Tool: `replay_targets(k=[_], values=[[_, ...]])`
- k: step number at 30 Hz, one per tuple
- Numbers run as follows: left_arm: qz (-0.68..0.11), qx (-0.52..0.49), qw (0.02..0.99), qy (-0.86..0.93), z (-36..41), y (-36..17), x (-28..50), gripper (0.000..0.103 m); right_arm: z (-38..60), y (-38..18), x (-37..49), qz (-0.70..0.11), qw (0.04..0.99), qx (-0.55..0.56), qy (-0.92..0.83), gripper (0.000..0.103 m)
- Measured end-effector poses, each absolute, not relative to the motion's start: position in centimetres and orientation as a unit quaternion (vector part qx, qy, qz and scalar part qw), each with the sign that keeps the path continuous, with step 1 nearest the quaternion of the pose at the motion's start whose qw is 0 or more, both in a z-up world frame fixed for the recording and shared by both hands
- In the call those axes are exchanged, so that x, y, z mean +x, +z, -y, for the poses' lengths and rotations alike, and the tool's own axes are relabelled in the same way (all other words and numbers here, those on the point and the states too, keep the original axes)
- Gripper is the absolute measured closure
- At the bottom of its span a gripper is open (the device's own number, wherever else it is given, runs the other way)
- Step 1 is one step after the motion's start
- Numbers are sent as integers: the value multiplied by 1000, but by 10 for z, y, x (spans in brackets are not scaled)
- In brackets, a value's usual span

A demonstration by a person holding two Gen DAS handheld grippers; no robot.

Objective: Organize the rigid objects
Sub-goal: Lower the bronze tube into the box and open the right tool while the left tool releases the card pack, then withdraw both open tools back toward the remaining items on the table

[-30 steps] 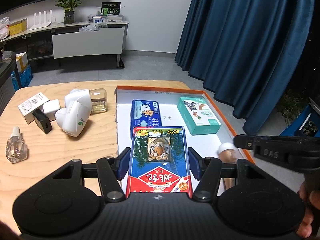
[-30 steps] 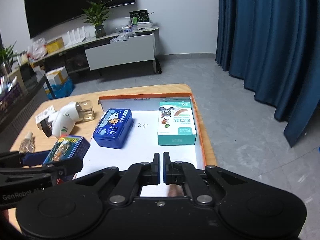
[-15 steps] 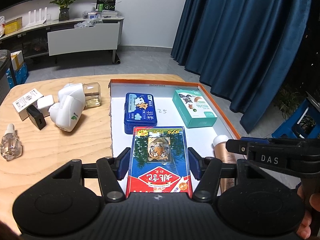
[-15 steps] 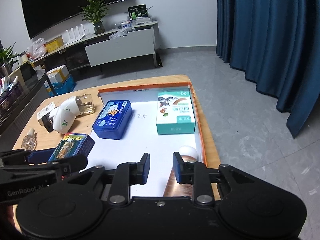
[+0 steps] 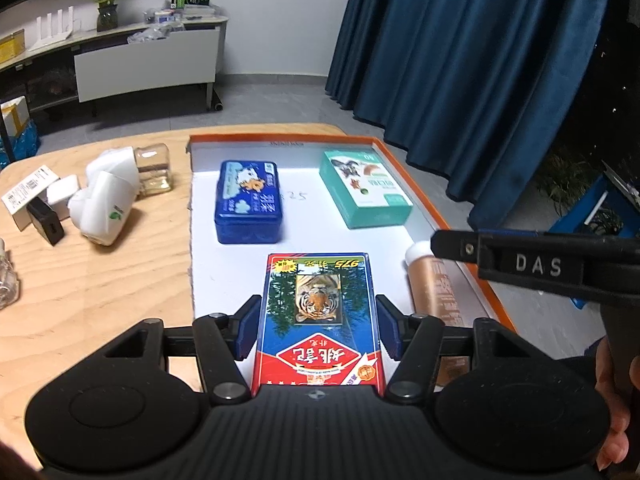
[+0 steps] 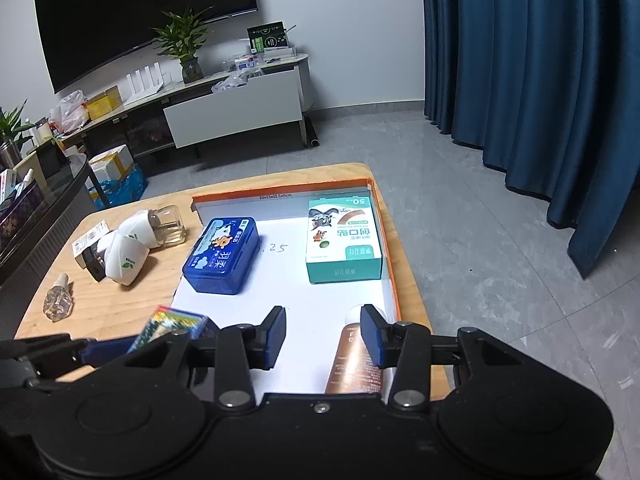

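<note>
The left gripper (image 5: 318, 326) clamps a tiger card box (image 5: 318, 316) marked "975"; the right gripper (image 6: 323, 336), stamped "DAS", is opening beside a copper bottle (image 6: 354, 360).

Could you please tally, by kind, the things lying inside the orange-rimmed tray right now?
Tin, blue: 1
Carton, teal: 1
Bottle, copper, white-capped: 1
Total: 3
The tiger card box, gripped above the tray, is not counted.
</note>
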State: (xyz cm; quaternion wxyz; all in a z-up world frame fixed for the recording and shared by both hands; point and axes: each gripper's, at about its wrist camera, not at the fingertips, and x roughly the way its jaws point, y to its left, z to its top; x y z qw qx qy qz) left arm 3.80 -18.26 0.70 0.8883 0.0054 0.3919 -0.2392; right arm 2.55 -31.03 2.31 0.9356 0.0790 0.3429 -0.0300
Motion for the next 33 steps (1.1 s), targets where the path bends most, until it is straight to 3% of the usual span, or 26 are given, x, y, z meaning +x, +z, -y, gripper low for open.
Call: replay_targets(k=[5,6,8,16,21,33], values=[[-390,11,887,-247,187,6,35,42,310,26,25,-338,937,80,-33,46],[-386,12,888,-250,187,8,34,35,309,27,25,-337,938,80,-33,43],[-376,15,891,-252,188,12,33,31,308,28,25,-334,939,78,-34,40],[-369,10,902,-224,172,18,38,31,293,33,27,-330,941,72,-17,35],[-368,-1,910,-190,148,22,44,27,275,35,31,-328,943,60,0,23],[-372,-28,923,-96,71,20,52,24,218,30,51,-346,935,28,66,21]])
